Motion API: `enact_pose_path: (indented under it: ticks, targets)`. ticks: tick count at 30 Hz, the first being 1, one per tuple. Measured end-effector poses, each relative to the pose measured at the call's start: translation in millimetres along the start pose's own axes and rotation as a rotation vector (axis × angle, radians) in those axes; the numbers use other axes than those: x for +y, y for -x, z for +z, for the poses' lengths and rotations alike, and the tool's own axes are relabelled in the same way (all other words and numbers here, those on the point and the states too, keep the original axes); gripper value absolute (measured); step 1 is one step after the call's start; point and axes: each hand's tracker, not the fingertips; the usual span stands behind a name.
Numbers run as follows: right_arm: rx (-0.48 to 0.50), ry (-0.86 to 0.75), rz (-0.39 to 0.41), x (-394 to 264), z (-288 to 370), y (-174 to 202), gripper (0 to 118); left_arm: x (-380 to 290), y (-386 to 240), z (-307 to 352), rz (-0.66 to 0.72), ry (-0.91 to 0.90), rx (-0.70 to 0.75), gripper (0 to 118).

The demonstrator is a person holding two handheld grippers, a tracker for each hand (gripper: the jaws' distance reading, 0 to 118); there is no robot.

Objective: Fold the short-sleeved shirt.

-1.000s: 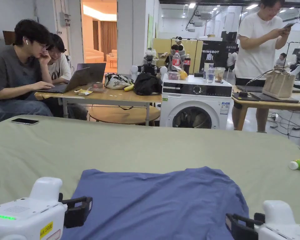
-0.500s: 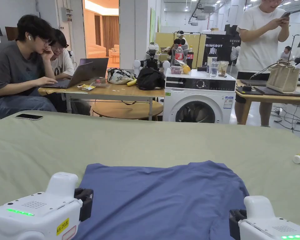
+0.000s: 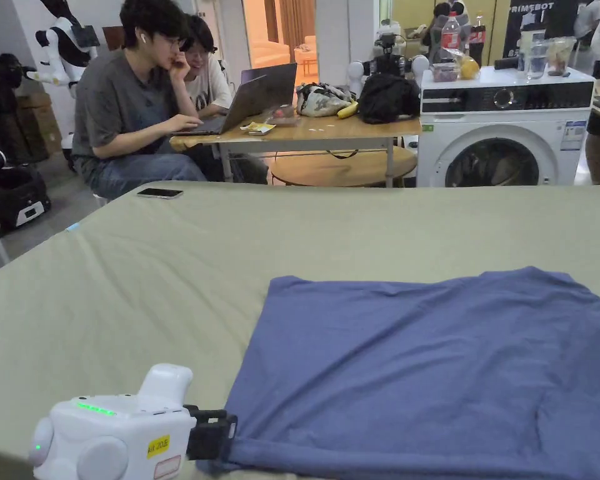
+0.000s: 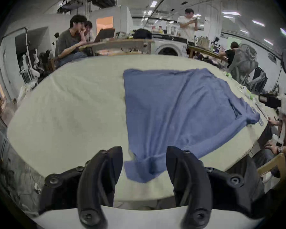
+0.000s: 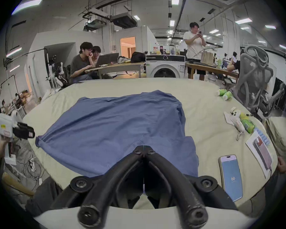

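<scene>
A blue short-sleeved shirt [image 3: 417, 362] lies spread flat on the pale green table cover [image 3: 136, 281]. My left gripper [image 3: 227, 434] sits low at the shirt's near left corner. In the left gripper view its jaws stand open with that corner [image 4: 144, 166] lying loose between them. In the right gripper view my right gripper [image 5: 144, 148] is shut, its tips meeting in front of the shirt [image 5: 114, 128] near a sleeve seam. From the left gripper view the right gripper [image 4: 261, 98] hangs just off the shirt's right side. The left gripper [image 5: 32, 132] also appears far left in the right gripper view.
A phone [image 3: 159, 193] lies at the table's far left edge. Another phone [image 5: 231, 176], papers and green bottles [image 5: 224, 93] sit on the right side. Beyond the table are two seated people [image 3: 142, 106], a desk and a washing machine [image 3: 505, 137]. An office chair [image 5: 254, 77] stands right.
The head camera has swung left and down. The left gripper has dropped to the shirt's near left corner. The right gripper has left the head view.
</scene>
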Motion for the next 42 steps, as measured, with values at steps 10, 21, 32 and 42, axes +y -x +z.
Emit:
enact_pose_path:
  ticks: [10, 21, 32, 42]
  targets:
    - [-0.049, 0.02, -0.072, -4, 24, -34, 0, -7, -6, -57, 0.02, 0.183, -0.023, 4]
    - [-0.046, 0.208, -0.162, -40, 24, -92, 58, 1, -25, -56, -0.042, 0.258, 0.029, 4]
    - [0.021, 0.315, -0.245, -66, -23, -89, 7, -7, -15, -48, 0.021, 0.227, -0.006, 4]
    - [0.023, 0.154, -0.158, 17, -42, -83, 6, 49, -2, -23, 0.112, -0.081, -0.071, 4]
